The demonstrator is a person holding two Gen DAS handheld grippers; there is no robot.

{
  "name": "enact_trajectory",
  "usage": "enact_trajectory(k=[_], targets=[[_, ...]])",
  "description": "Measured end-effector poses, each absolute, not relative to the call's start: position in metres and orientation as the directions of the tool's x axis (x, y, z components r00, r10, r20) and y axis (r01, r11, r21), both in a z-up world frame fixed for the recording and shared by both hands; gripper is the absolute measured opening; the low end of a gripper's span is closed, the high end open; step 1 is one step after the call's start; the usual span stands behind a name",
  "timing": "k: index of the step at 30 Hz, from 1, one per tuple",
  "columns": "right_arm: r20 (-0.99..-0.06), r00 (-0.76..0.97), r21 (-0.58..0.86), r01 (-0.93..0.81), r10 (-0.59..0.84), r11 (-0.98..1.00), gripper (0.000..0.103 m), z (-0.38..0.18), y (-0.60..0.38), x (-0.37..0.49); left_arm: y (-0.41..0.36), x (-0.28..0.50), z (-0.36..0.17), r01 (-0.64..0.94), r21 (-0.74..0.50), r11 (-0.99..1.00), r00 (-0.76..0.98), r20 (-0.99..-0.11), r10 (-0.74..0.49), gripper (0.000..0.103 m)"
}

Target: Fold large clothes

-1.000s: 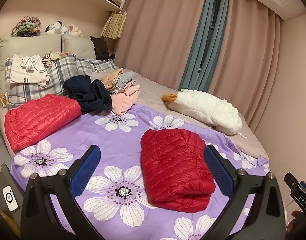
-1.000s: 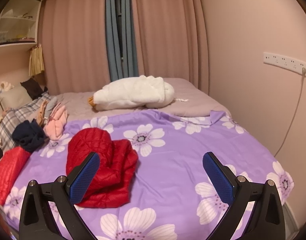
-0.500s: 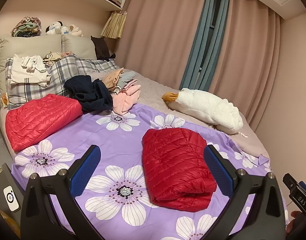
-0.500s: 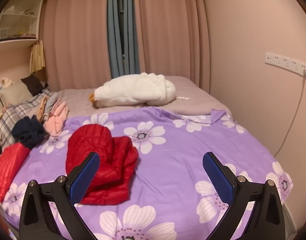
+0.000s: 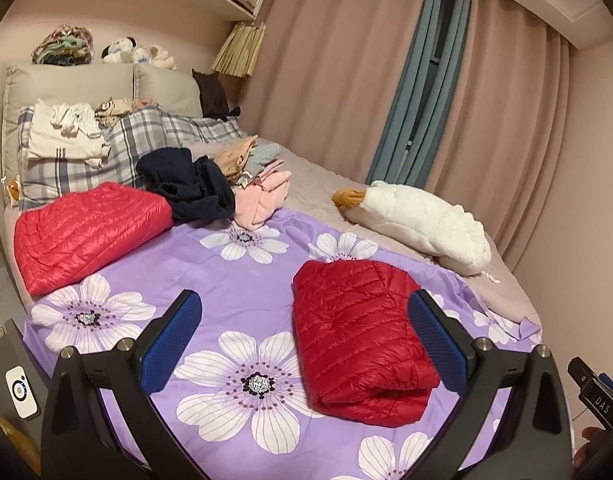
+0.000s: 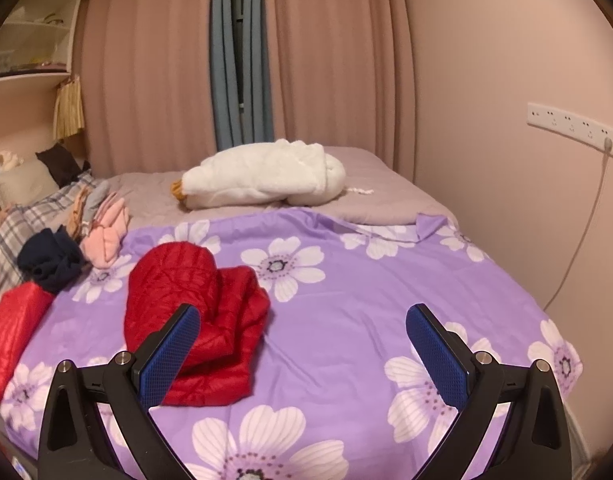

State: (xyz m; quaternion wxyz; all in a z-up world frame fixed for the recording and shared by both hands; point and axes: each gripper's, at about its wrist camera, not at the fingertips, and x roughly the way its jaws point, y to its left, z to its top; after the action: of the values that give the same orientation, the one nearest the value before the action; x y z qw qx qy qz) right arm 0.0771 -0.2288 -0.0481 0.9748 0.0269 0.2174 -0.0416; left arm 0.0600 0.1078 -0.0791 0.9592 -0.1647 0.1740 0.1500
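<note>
In the left wrist view we hold the left gripper (image 5: 304, 334) over the lower part of the frame, its blue fingers (image 5: 168, 340) spread wide with nothing between them. The folded red down jacket (image 5: 360, 350) lies on the purple flowered sheet (image 5: 242, 280) in the lower centre-right of this frame, its thick folded edge turned toward the camera; the right finger of the gripper stands in front of its right edge, and we cannot tell if it touches the cloth. A second red jacket (image 5: 86, 230), also folded, rests at the left of the frame, partly on the sheet and near the plaid pillows (image 5: 138, 140). Just beside it, toward the upper centre, are a dark navy garment (image 5: 190, 190) and a pile of pink clothes (image 5: 262, 196). A white plush goose (image 5: 420, 226) lies at the right centre, on the grey part of the bed. In the right wrist view the right gripper (image 6: 302, 344) is also wide open and holds nothing. Here the folded red down jacket (image 6: 194, 300) is in the lower left of the frame, partly behind the left finger, and the purple flowered sheet (image 6: 346, 312) fills the middle. The white plush goose (image 6: 262, 178) is in the upper centre, before the curtains (image 6: 326, 60).
</note>
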Motion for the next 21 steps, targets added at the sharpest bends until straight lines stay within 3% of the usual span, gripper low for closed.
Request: enact_trajectory(k=[21], targets=[[-0.444,0.894,-0.009,0.070,-0.067,0.997,0.102,-0.054,-0.218,0.088,0.116,0.071,-0.093,-0.367,-0.272,0.890,0.881,-0.409,0.239,0.103]])
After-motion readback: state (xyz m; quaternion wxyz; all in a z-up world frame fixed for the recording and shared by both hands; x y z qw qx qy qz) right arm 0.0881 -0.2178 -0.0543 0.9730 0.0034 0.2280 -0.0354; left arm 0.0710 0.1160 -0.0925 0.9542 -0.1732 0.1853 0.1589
